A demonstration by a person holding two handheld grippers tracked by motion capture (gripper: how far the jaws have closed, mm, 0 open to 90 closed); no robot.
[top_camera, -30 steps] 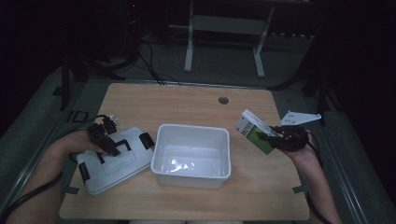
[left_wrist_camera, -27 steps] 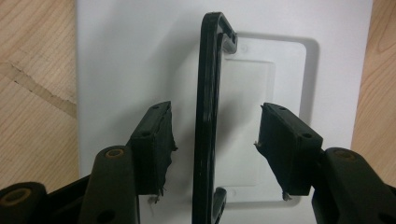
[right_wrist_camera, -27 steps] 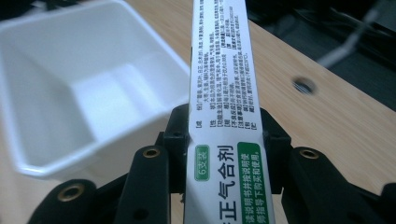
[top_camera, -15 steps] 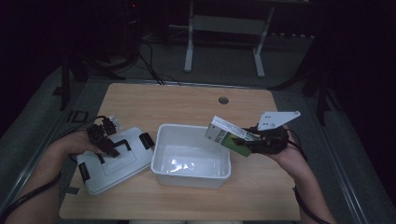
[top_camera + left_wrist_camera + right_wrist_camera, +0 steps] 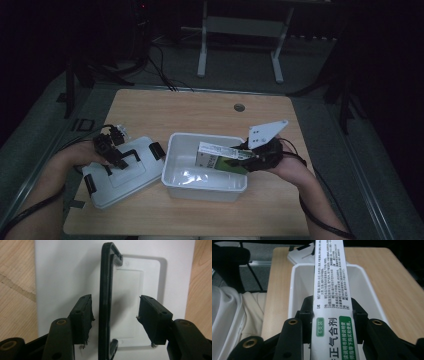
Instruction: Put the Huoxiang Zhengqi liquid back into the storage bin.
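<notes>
A white bin point(image 5: 176, 172) stands mid-table, its white lid point(image 5: 135, 175) lying flat to the left. My left gripper point(image 5: 109, 149) hovers over the lid. In the left gripper view it point(image 5: 115, 313) is open, its jaws straddling the lid's point(image 5: 62, 272) black handle point(image 5: 105, 290) without pressing on it. My right gripper point(image 5: 248, 159) is shut on a long white-and-green printed box point(image 5: 216, 155), held level over the bin's right half. In the right gripper view the box point(image 5: 330, 277) runs out between the pads point(image 5: 305, 322) above the bin point(image 5: 295, 290).
The wooden table point(image 5: 200, 112) has a cable hole point(image 5: 239, 107) at the back. Black clips point(image 5: 157, 149) stick out from the lid's edges. A white desk frame point(image 5: 202, 40) and cables stand on the dark floor behind. The person's light clothing point(image 5: 234, 315) shows at the table's near edge.
My right gripper has carried the box leftward from the table's right side to over the bin's right half. The left gripper has stayed over the lid handle.
</notes>
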